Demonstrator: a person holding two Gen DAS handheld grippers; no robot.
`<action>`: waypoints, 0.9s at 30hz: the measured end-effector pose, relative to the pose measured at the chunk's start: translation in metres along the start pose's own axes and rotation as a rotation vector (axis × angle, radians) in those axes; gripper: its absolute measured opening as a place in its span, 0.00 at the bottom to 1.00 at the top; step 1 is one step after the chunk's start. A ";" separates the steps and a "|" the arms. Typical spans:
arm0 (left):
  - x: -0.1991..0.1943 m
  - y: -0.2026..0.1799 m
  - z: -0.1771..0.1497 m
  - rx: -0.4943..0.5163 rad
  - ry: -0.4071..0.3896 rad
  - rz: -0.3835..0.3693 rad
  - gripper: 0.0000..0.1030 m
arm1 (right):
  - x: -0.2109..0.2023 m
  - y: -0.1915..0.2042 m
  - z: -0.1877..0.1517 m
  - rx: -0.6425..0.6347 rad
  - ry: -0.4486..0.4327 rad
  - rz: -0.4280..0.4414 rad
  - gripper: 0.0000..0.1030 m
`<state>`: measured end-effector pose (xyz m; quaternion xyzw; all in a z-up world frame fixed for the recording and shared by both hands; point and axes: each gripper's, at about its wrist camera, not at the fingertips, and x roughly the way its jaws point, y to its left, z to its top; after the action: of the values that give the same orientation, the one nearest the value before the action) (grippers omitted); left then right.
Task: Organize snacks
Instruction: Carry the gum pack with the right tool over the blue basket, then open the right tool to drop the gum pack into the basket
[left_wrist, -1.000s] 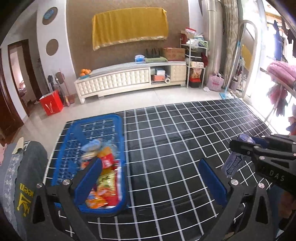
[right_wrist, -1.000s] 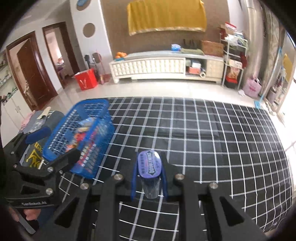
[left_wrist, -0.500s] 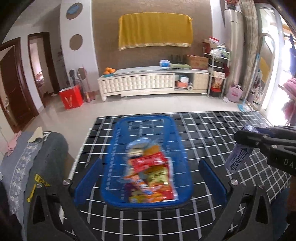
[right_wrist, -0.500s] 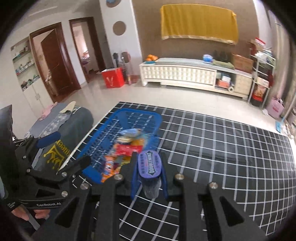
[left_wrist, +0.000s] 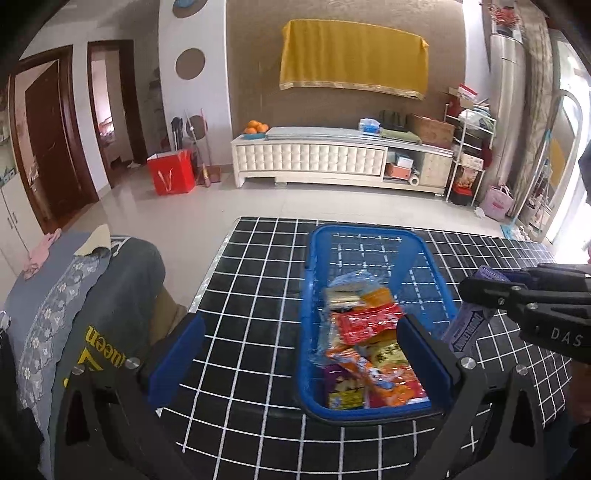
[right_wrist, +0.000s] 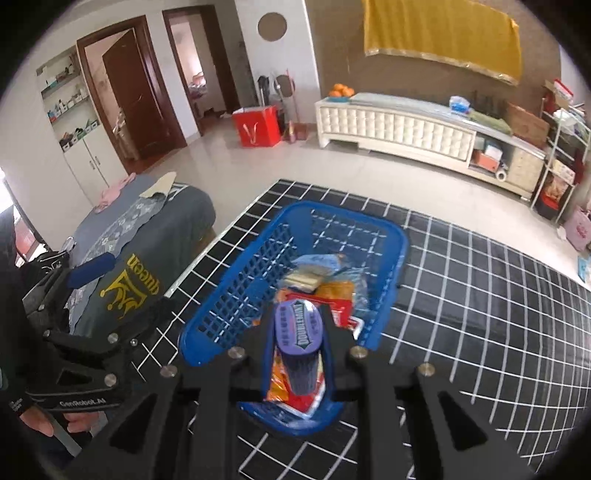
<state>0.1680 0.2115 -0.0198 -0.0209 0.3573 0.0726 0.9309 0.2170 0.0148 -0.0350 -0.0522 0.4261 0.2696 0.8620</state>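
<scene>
Right wrist view shows my right claw (right_wrist: 300, 341) squeezing the purple gum bottle (right_wrist: 298, 332), held up over the near end of the blue basket (right_wrist: 221, 314). Its long side points away from me, toward the far end of the basket. Snack packs (left_wrist: 369, 350) already lie straight below it, so I think a drop lands it inside. My left claw (left_wrist: 301, 354) is wide apart, holding nothing, near the basket's front on the black checked tabletop (left_wrist: 251, 295).

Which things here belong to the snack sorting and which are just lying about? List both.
Part of the job:
purple Doublemint bottle, clamped in the right gripper
blue basket
snack packets in the basket
left gripper, open

Just lying about:
red bag
oranges
folded clothes
</scene>
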 end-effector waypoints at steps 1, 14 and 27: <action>0.003 0.003 0.000 -0.003 0.004 0.001 1.00 | 0.008 0.001 0.002 0.001 0.015 0.007 0.25; 0.047 0.021 -0.003 -0.008 0.059 0.001 1.00 | 0.082 0.002 0.007 0.057 0.177 0.053 0.25; 0.070 0.025 -0.002 -0.011 0.084 -0.007 1.00 | 0.124 -0.008 0.018 0.048 0.268 0.002 0.45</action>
<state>0.2142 0.2445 -0.0682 -0.0302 0.3955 0.0702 0.9153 0.2948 0.0659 -0.1195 -0.0667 0.5440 0.2508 0.7980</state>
